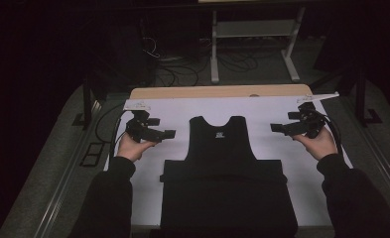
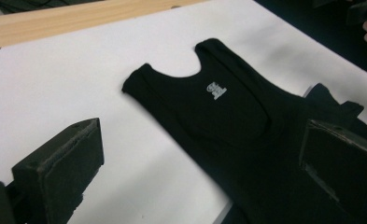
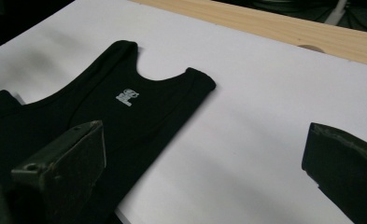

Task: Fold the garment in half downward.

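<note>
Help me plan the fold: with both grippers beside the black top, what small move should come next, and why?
Probably lower both grippers to the top's shoulder straps. The left gripper and right gripper hang open on either side of it, jaws pointing inward and holding nothing, while the top lies flat on the white sheet, its neck at the far end.

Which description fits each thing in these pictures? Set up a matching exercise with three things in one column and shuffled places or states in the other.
Things:
1. black vest
2. left gripper
3. right gripper
4. wooden table edge

Descriptions:
A. open, held to the garment's right
B. along the far side, beyond the white sheet
C. lying flat, neckline toward the far side
D. open, held to the garment's left

Pairs: 1-C, 2-D, 3-A, 4-B
</note>
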